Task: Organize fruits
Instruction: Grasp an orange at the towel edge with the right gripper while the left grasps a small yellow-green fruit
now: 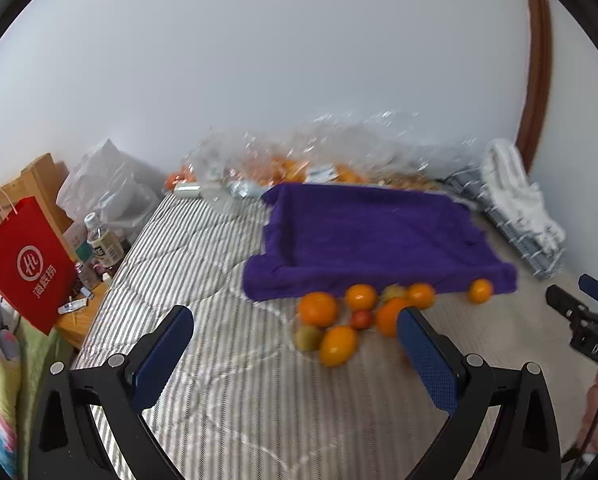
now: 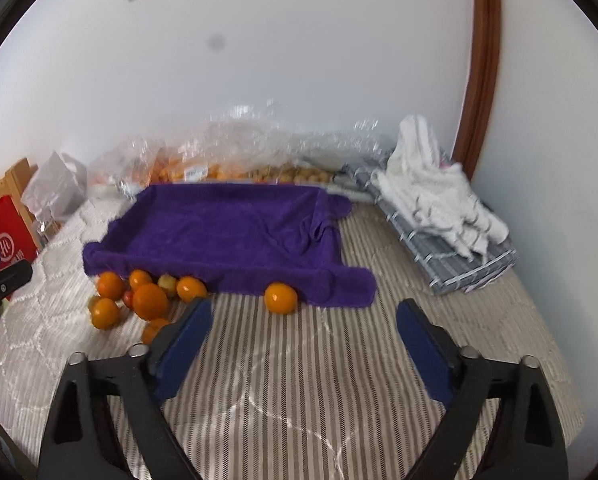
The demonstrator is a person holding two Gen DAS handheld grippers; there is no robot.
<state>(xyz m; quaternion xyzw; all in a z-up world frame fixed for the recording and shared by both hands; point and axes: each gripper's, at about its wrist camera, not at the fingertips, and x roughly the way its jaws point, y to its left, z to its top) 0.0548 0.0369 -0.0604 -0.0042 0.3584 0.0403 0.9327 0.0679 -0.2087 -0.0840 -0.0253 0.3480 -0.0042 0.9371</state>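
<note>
Both spread wide and empty above the striped quilted bed [image 2: 299,360]: left tool [image 1: 295,344] and right tool [image 2: 303,332], facing round orange fruits [image 1: 318,309] clustered against the purple cloth-lined tray [image 2: 227,232], one lone orange [image 2: 281,298] apart.

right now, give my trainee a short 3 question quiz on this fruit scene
1. True or false: both the left gripper and the right gripper are open and hold nothing.
2. Multiple choice: where does the lone orange lie? A) inside the purple towel tray B) against the tray's front edge, apart from the fruit cluster C) on the white towels
3. Fill in: the bag beside the striped mattress, on the left, is coloured ____.

Key: 1 true; 2 B; 3 red
</note>
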